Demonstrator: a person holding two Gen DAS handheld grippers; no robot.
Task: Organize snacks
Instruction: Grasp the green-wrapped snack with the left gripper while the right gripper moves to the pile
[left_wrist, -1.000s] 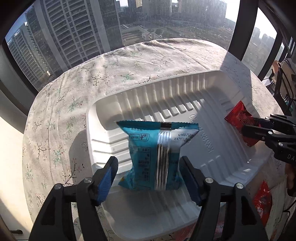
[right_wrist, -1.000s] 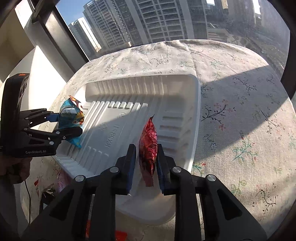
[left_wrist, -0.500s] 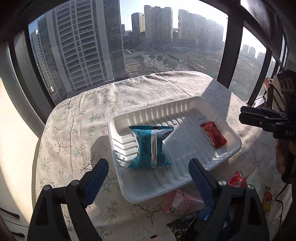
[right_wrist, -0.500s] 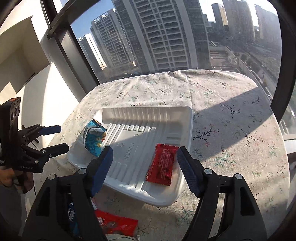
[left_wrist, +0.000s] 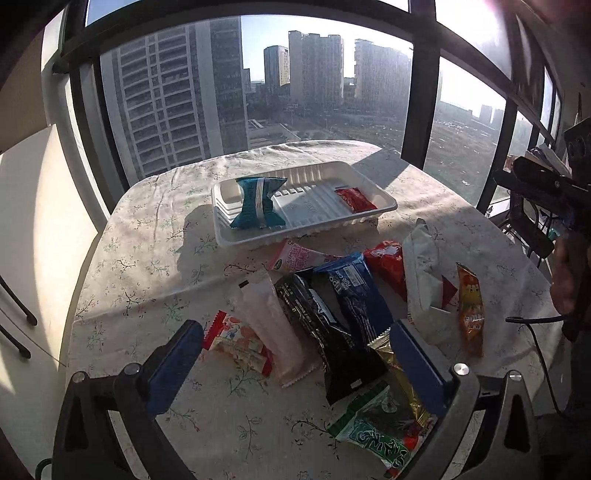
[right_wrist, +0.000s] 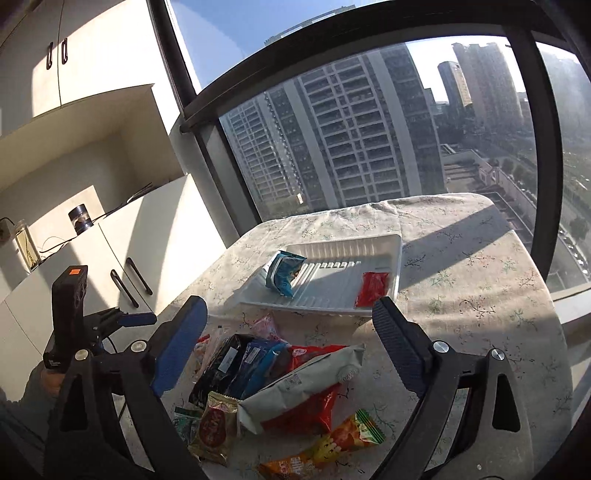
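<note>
In the left wrist view the left tongs (left_wrist: 295, 354) fill the bottom of the frame, blue pads far apart and clamped on nothing; their jaws have just been opening. Between and beyond them a heap of snack packets (left_wrist: 332, 314) lies on the floral worktop (left_wrist: 147, 258), overlapping so that several labels are covered. A green packet (left_wrist: 380, 428) at lower centre is partly hidden by the right-hand pad. Further back, at centre, the white tray (left_wrist: 384, 208) holds a blue packet (left_wrist: 258, 203) at its left end and a red packet (left_wrist: 354, 199) at its right end, well apart. At the right edge the right tongs (left_wrist: 535, 184) show only as a dark silhouette against glare, cut off by the frame.

In the right wrist view the left tongs (right_wrist: 133, 319) appear at lower left, partly behind the near pad. The right tongs (right_wrist: 291, 350) stand apart with nothing between them, having just been opening. An orange packet (right_wrist: 321, 450) is cut off at the bottom.
</note>
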